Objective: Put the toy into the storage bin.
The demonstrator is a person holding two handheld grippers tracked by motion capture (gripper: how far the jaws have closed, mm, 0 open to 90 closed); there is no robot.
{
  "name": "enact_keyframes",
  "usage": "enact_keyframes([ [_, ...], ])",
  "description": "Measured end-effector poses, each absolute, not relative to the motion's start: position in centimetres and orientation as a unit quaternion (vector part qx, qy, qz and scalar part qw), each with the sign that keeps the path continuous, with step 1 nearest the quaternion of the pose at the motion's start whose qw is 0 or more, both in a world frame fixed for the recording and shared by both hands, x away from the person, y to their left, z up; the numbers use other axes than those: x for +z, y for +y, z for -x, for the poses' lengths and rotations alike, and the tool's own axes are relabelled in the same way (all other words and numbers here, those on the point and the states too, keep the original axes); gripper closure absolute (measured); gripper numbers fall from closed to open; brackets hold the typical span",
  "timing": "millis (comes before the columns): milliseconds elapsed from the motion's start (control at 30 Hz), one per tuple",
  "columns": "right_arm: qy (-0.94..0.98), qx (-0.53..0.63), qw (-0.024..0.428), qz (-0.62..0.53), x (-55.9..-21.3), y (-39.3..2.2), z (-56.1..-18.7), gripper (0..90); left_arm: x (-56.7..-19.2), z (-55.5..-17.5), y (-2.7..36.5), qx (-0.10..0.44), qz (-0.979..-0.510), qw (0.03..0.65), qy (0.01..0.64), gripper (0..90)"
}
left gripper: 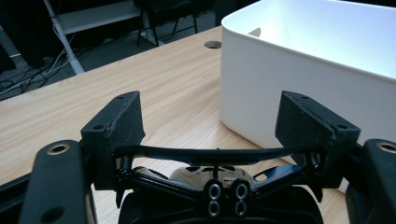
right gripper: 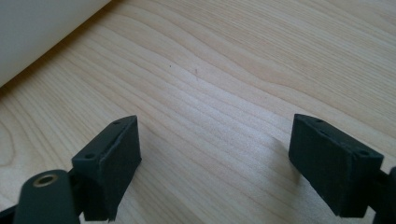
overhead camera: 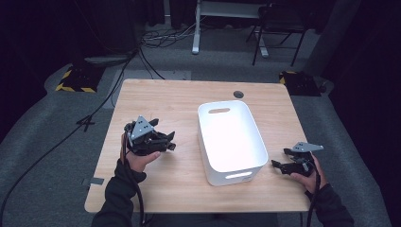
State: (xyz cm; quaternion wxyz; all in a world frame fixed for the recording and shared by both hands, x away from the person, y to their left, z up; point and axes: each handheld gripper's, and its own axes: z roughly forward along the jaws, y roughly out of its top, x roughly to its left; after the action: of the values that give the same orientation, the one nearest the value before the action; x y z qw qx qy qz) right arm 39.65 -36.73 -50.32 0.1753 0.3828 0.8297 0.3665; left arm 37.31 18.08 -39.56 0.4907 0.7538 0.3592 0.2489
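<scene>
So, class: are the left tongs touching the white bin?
Apart. In the high view, bare wooden table shows between the left tongs and the white bin; nothing sits between their jaws.

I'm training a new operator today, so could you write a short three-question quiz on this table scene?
1. True or false: the white bin holds several items.
2. The left tongs are: A) inside the bin; B) above the table, beside the bin; C) down on the floor.
3. Fill in: between the jaws of the right tongs there is ____.

Key: 1 false, the bin looks empty; 2 B; 3 nothing, the jaws stand wide apart over bare wood.
</scene>
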Motion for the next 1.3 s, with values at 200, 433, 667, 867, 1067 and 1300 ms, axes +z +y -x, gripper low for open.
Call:
enact_keyframes([
  [200,0.830,0.366,0.175,-0.382,-50.3,-36.7,-39.7,16.7,-38.5,-37.5,18.1,0.250,-0.752,0.497,0.355,24.2],
  [433,0.830,0.367,0.175,-0.383,-50.3,-36.7,-39.6,16.7,-36.5,-37.8,17.8,0.250,-0.750,0.506,0.346,24.2],
  [667,0.830,0.367,0.175,-0.383,-50.3,-36.7,-39.6,16.7,-34.6,-38.2,17.4,0.258,-0.748,0.512,0.334,24.2],
  [867,0.830,0.367,0.175,-0.383,-50.3,-36.7,-39.6,16.7,-33.3,-38.4,16.9,0.259,-0.747,0.518,0.326,24.2],
  [1067,0.830,0.367,0.176,-0.382,-50.3,-36.7,-39.7,16.7,-32.1,-38.6,16.3,0.261,-0.745,0.527,0.315,24.2],
  [1300,0.830,0.367,0.176,-0.381,-50.3,-36.8,-39.7,16.7,-30.4,-38.7,15.3,0.271,-0.751,0.527,0.293,24.2],
])
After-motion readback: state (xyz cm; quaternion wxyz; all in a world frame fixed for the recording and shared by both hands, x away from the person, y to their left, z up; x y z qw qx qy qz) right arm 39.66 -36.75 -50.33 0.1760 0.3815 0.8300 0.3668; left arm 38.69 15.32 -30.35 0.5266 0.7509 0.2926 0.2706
